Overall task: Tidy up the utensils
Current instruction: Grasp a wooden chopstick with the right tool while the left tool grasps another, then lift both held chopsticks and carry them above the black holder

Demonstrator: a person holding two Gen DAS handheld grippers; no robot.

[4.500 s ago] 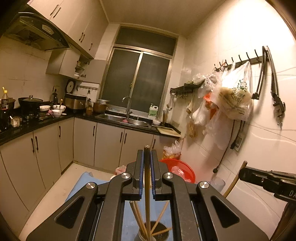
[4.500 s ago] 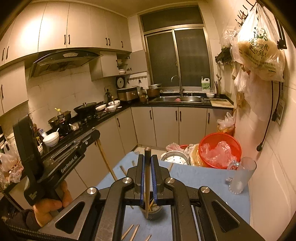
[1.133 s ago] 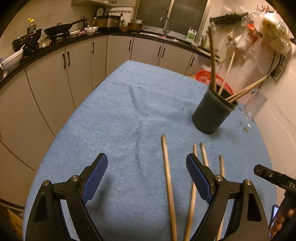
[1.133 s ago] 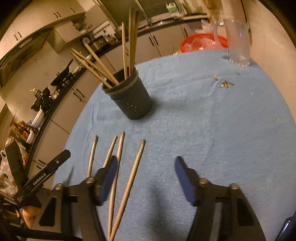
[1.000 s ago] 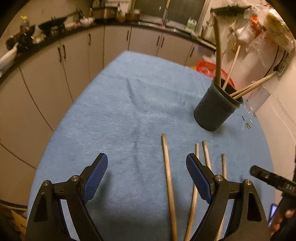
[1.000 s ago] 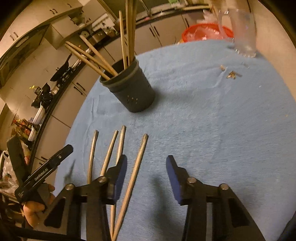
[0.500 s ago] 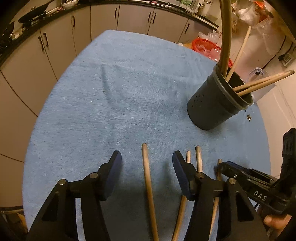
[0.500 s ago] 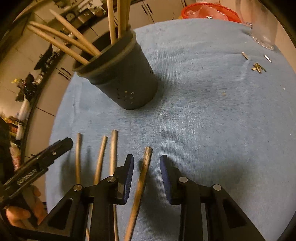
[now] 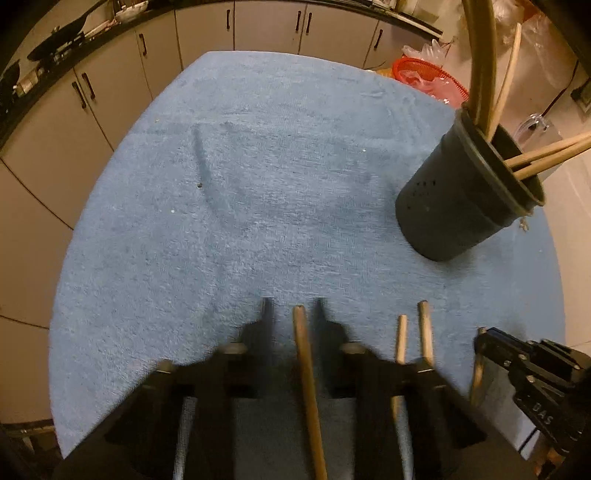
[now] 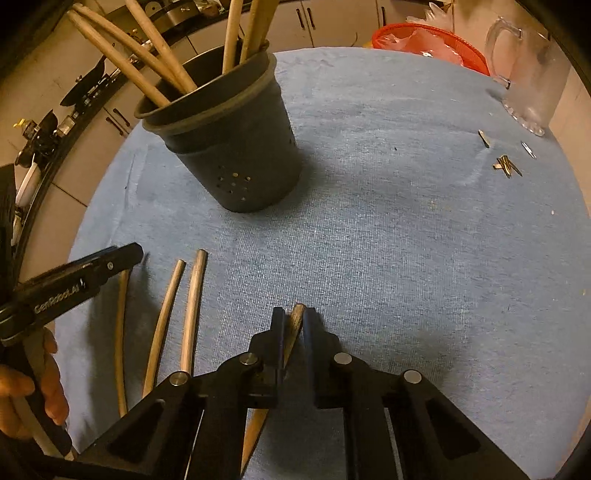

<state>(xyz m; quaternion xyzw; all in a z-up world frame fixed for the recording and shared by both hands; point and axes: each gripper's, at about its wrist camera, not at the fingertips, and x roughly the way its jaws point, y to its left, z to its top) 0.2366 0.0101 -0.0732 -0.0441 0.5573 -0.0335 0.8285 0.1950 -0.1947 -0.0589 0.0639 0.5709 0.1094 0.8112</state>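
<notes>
While left gripper [image 9: 291, 306] clamping chopstick [image 9: 308, 376], right gripper [image 10: 293, 319] closing on another, open cloth [image 9: 258, 184] ahead

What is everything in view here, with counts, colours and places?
cloth: one, blue, covering the table
holder: one, dark grey, upright on the cloth
standing chopsticks: several, tan, leaning out of the holder
loose chopsticks: four, tan, side by side on the cloth's near edge
mug: one, clear glass, cloth's far right corner
metal bits: a few, near the mug
basket: one, red, beyond the cloth
cabinets: pale, along the wall
left gripper: black, shut on the leftmost chopstick
right gripper: black, jaws closing on the rightmost chopstick
hand: one, holding the left gripper's handle
</notes>
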